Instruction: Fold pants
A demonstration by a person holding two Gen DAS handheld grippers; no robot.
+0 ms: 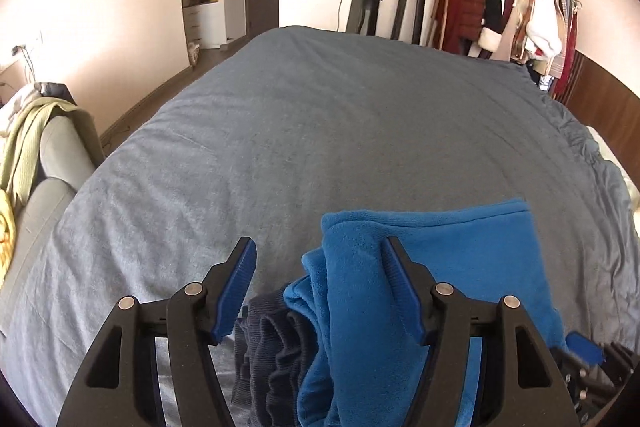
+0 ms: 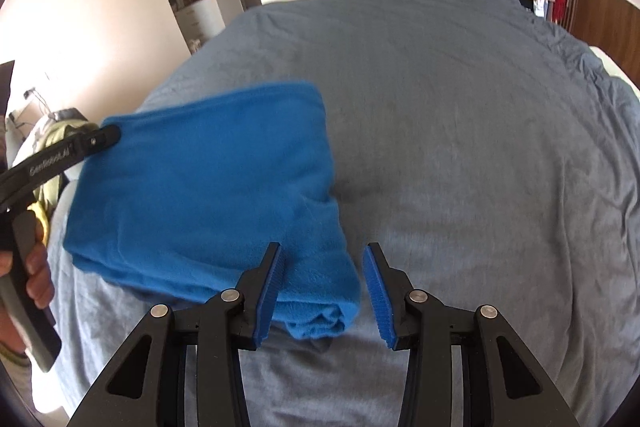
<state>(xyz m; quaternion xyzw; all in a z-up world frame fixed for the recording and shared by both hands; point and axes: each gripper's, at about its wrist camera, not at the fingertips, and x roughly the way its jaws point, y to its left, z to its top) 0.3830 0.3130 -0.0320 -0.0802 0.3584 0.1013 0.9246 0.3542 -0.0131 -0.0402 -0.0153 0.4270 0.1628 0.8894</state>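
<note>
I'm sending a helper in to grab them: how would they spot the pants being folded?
Find the wide grey-blue bed. On its near side lies a folded bright blue fleece bundle, the pants; nothing else on the cover is that vivid blue.

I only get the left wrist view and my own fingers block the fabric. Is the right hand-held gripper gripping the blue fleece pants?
Observer: No. The right hand-held gripper is open, with its fingers on either side of the near corner of the blue fleece pants.
Operator: Do the pants look folded from that side?
Observer: Yes, they form a layered, roughly rectangular bundle lying on the grey bedspread.
Operator: Where does my gripper sit on it?
Observer: The tip of the left hand-held gripper is at the bundle's far left corner.
</note>
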